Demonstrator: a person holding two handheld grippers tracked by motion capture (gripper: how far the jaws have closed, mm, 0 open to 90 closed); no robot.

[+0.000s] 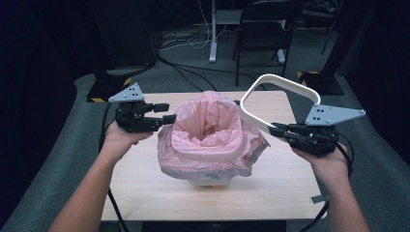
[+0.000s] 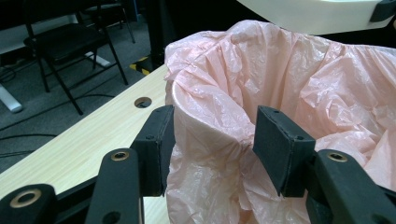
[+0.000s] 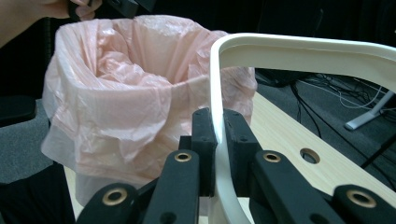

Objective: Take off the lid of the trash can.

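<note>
Right gripper: we record its jaws clamped on the thin edge of the white ring frame, holding it raised and tilted beside the bin's far right. Left gripper: jaws apart, straddling the bin rim with the liner between them; we cannot tell whether the pads press it. By size we note the light wooden table, then the pink bag draped over a small bin at the table's middle, then the frame, just above the bag's edge
</note>
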